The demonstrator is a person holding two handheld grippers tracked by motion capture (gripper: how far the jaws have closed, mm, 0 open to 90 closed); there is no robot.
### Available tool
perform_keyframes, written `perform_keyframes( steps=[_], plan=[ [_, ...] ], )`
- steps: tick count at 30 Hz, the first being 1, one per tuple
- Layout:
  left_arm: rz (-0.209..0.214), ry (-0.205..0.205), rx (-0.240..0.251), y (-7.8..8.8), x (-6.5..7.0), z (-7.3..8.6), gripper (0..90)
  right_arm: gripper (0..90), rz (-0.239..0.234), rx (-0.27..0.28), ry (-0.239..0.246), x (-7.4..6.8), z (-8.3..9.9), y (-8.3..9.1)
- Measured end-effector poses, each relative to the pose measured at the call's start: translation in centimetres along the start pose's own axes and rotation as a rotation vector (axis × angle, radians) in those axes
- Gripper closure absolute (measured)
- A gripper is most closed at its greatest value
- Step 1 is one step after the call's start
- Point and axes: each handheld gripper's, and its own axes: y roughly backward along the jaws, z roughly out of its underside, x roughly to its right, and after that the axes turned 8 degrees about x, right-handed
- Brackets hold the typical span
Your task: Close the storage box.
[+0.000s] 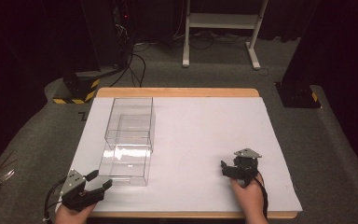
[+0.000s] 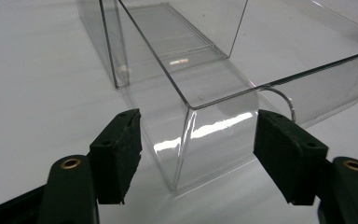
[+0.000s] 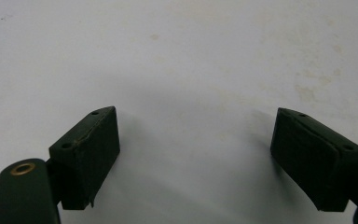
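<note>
Room is dark, walls lost in black w/ no detail readable. Floor is grey carpet (image 1: 37, 140), lit mostly around the table. Table (image 1: 177, 92) has a light wood edge showing at the far & near sides, top covered by a white sheet (image 1: 205, 130). Behind it, a white frame stand (image 1: 221, 28) w/ two legs & feet on the carpet, low shelf between. Black cables (image 1: 137, 65) trail across the floor near the back left. Black base w/ yellow-black hazard stripes (image 1: 77, 88) at far left; another dark base (image 1: 298, 95) at far right, small yellow mark on it. Light falls from above, brightest on the sheet.
</note>
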Motion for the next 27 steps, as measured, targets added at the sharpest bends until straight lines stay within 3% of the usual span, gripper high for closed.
perform_keyframes(
  steps=[9,13,18,27],
  plan=[
    [-0.014,-0.005,0.014,-0.8,0.0,-0.3,38.5,15.4,-0.001,0.000,-0.001,0.0,0.0,0.0],
    [0.007,0.008,0.016,-1.4,-0.2,-0.6,43.6,15.5,-0.001,0.000,0.000,0.0,0.0,0.0],
    [0.009,0.029,0.030,-1.9,-0.6,-0.8,43.6,15.5,-0.001,0.000,0.000,0.0,0.0,0.0],
    [-0.007,0.015,0.033,-2.9,-0.9,-1.5,43.8,16.1,-0.003,0.000,0.001,0.0,0.0,0.0]
  ],
)
